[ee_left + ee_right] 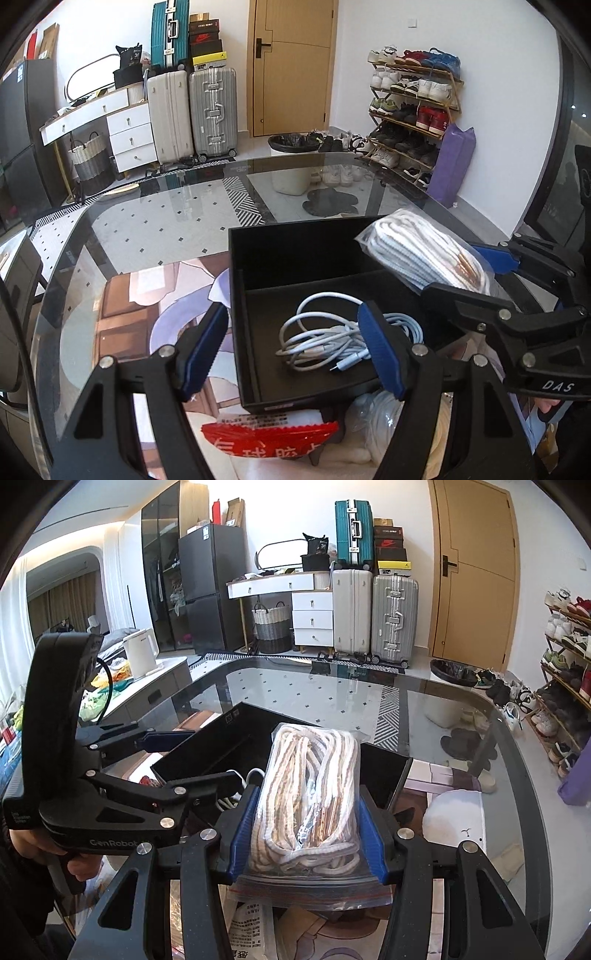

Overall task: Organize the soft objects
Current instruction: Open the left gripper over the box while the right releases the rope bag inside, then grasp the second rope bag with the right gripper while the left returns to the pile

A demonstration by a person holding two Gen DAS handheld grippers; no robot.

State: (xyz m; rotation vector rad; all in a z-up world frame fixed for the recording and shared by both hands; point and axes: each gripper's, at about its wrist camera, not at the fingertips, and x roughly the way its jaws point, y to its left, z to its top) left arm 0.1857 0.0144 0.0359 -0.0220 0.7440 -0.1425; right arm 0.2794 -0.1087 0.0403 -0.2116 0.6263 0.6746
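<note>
A black divided box stands on the glass table. A coiled pale blue cable lies in its near compartment. My left gripper is open and straddles the box's left wall, one pad outside it and the other over the cable. My right gripper is shut on a clear zip bag of white rope. It holds the bag above the box. In the left wrist view the bag hangs over the box's far right corner.
A red and white packet and a clear bag of white material lie just in front of the box. A white round soft thing sits to the right. Suitcases, a shoe rack and a bin stand beyond the table.
</note>
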